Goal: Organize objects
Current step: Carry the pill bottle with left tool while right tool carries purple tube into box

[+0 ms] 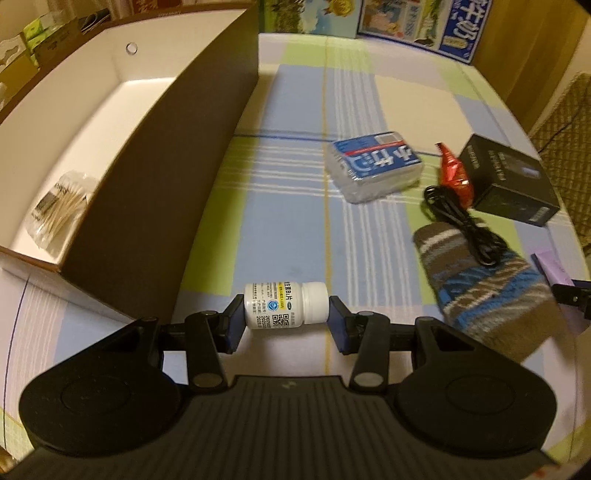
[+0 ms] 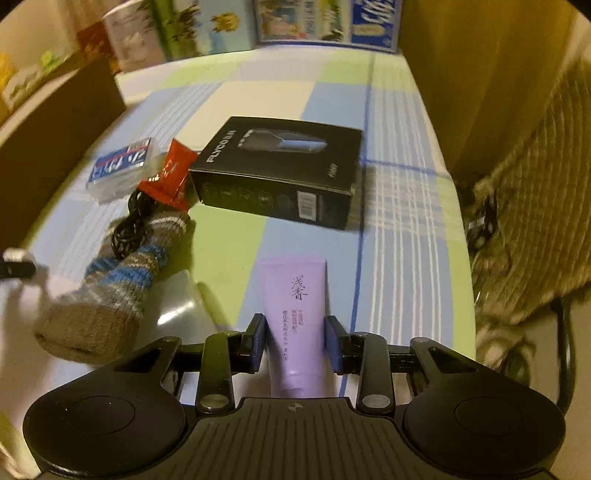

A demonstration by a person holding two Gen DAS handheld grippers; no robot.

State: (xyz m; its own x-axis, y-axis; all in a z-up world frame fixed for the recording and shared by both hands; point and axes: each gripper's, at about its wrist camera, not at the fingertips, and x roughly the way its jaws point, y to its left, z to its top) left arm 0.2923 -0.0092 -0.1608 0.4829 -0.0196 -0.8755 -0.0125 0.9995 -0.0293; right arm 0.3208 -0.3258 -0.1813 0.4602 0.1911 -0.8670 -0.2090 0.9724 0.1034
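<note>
- Checked cloth (image 1: 295, 229) in pale blue, green and white stripes covers the work surface.
- Row of colourful printed cartons (image 2: 258, 26) stands along the far edge of the surface; blue carton (image 1: 458, 29) with white characters at the row's right end.
- Brown wooden panel (image 2: 461, 81) rises on the right.
- Tan woven textile (image 2: 535, 206) hangs beside the panel.

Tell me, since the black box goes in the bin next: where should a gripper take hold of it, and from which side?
Probably across the black box's narrow width, the jaws closing on its long side walls, coming down from above. It lies flat on the bedspread, broad face up. The red wrapper crowds its left end, so grip toward the clear right end.
</note>
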